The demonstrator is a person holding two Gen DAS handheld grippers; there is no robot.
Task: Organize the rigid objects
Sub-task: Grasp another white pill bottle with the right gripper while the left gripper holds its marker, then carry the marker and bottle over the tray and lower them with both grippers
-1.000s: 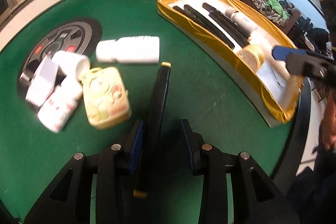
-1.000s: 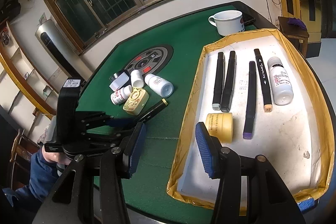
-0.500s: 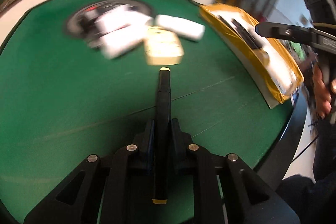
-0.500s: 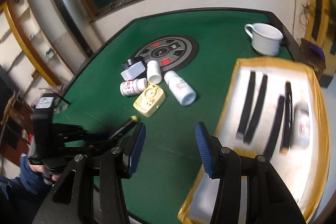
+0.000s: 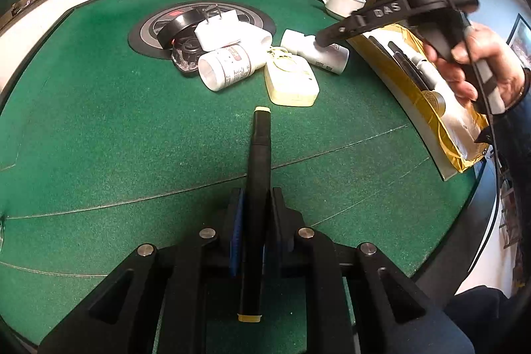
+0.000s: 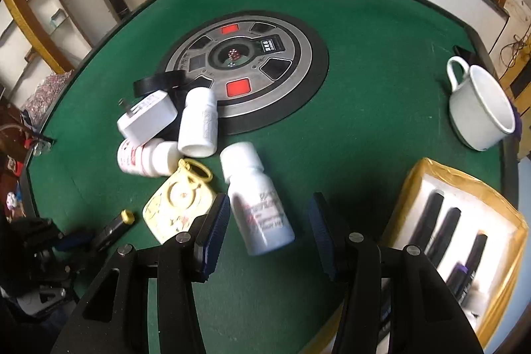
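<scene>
Two claws work: the left claw [image 5: 255,231] is clamped on the black marker [image 5: 258,168], pointing to 12 o'clock, so it can go in the tray [image 6: 413,184]; the right claw [image 6: 267,238], wide apart, hangs over the white bottle [image 6: 255,204] to grab it.

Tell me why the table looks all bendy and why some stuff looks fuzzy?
Both wrist views use fisheye lenses, so the green table curves like a bowl. The left wrist view is sharp on the black marker; the right wrist view smears the tray and white bottle, with dark corners around both.
</scene>
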